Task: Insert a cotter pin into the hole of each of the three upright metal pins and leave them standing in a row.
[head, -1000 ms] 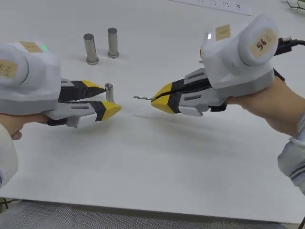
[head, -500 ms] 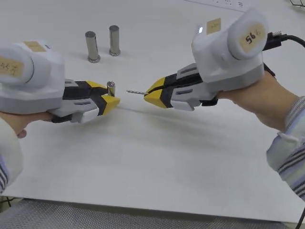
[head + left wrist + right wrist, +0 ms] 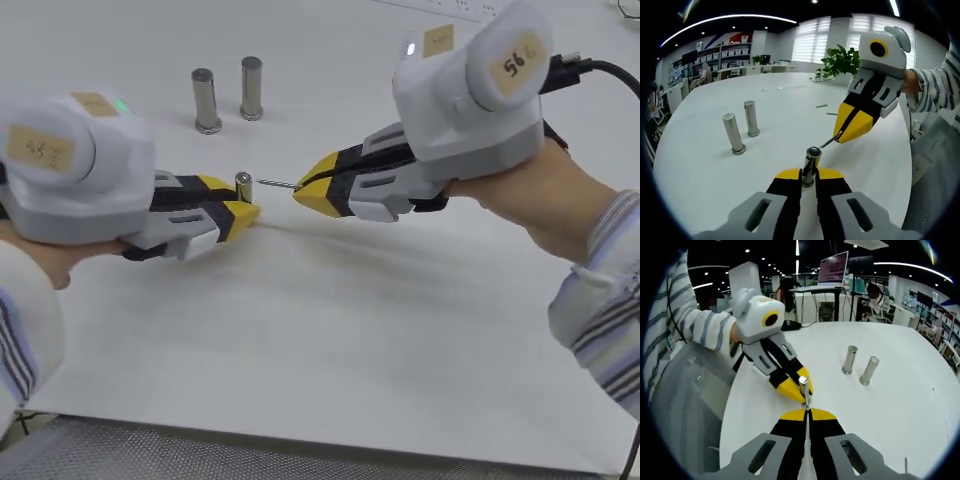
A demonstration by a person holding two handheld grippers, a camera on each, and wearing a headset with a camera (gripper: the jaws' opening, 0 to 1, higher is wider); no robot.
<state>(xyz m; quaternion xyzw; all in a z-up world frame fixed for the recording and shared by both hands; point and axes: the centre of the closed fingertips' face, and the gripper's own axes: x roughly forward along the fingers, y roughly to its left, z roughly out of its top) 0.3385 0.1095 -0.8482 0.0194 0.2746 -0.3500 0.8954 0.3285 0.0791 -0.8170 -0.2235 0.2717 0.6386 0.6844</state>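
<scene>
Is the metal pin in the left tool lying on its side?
No, in the left gripper view the metal pin stands upright on the table, held between the jaws of the left tool.

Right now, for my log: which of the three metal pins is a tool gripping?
The nearest pin, shut in the left tool; the other two stand free.

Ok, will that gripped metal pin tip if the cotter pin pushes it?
Probably not: the left claw grips the metal pin low down. Ungripped, tall and narrow, it likely would. The thin cotter pin may flex first.
</scene>
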